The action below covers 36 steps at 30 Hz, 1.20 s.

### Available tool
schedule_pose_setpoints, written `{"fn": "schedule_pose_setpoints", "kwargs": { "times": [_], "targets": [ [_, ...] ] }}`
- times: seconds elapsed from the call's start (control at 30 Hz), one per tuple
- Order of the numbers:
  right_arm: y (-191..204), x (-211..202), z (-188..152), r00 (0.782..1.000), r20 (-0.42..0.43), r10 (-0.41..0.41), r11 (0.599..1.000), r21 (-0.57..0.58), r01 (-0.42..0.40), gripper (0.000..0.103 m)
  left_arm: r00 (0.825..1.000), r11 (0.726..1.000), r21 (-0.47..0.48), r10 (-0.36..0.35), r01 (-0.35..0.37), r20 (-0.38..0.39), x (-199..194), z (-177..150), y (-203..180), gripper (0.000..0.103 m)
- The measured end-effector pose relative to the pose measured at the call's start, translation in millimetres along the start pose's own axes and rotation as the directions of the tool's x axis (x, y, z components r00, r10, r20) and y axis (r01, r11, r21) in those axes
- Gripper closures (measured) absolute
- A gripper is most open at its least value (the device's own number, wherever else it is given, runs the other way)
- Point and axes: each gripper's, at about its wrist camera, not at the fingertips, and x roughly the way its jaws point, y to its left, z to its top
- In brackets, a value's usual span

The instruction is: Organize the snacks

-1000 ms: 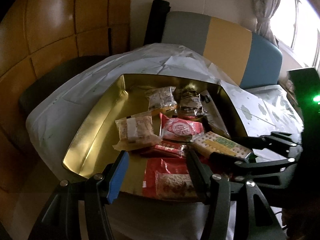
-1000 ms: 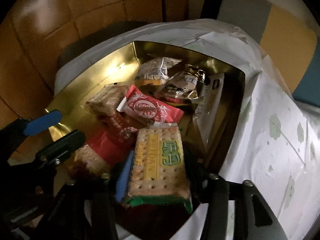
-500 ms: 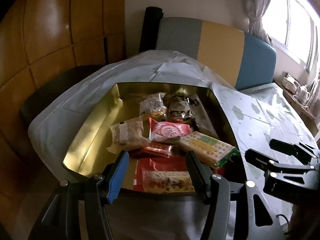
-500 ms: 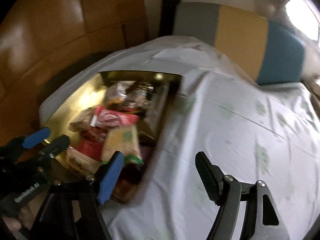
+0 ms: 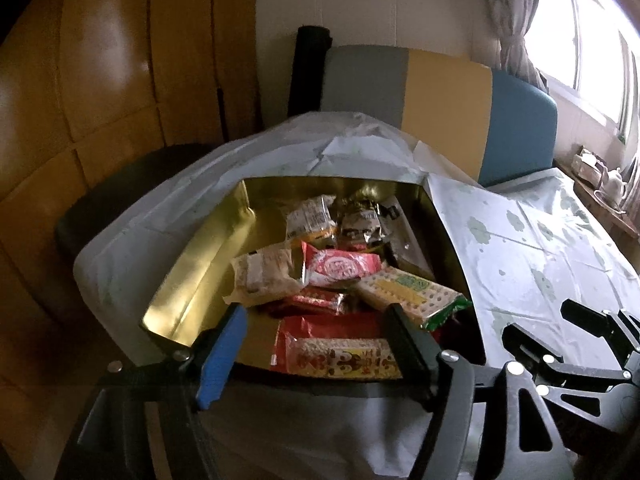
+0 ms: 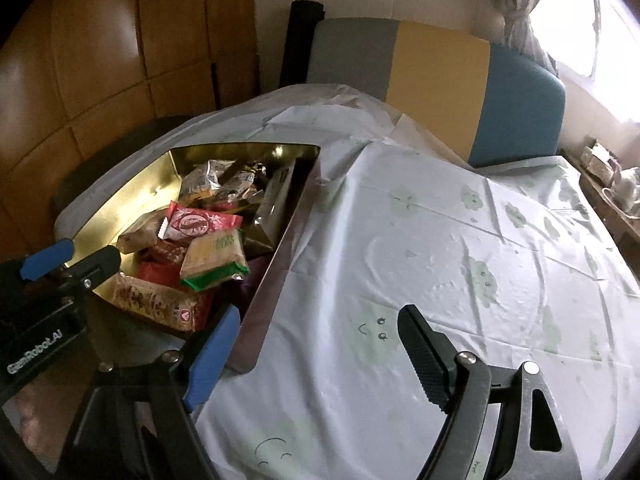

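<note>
Both tongs empty, jaws still widening: left tongs (image 5: 316, 340) at near edge of gold tin (image 5: 188, 280) holding snack packets (image 5: 340, 268), right tongs (image 6: 320, 344) over bare tabletop (image 6: 460, 240) beside tin

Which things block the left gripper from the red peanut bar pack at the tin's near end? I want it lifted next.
Nothing visible does. The left gripper, jaws opening and empty, sits just before the red peanut bar pack, which lies uncovered at the near end of the gold tin. The cracker pack sits beside it, not over it.
</note>
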Motion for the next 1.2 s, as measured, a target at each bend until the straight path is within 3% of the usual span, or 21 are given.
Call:
{"fn": "schedule_pose_setpoints", "kwargs": {
  "times": [0.17, 0.47, 1.2],
  "targets": [
    [0.3, -2.0, -0.6, 1.0, 0.008, -0.002, 1.0, 0.011, 0.002, 0.02, 0.998, 0.999, 0.01, 0.044, -0.044, 0.033, -5.1, 0.9, -2.7, 0.031],
    [2.4, -4.4, -1.4, 1.0, 0.018, -0.007, 1.0, 0.005, 0.007, 0.019, 0.996, 0.998, 0.017, 0.062, -0.063, 0.057, -8.0, 0.1, -4.4, 0.031],
    [9.7, -1.1, -1.2, 1.0, 0.011, -0.006, 1.0, -0.023, 0.006, 0.018, 0.997, 0.998, -0.003, 0.057, -0.056, 0.047, -5.8, -1.1, -1.8, 0.031]
  ]
}}
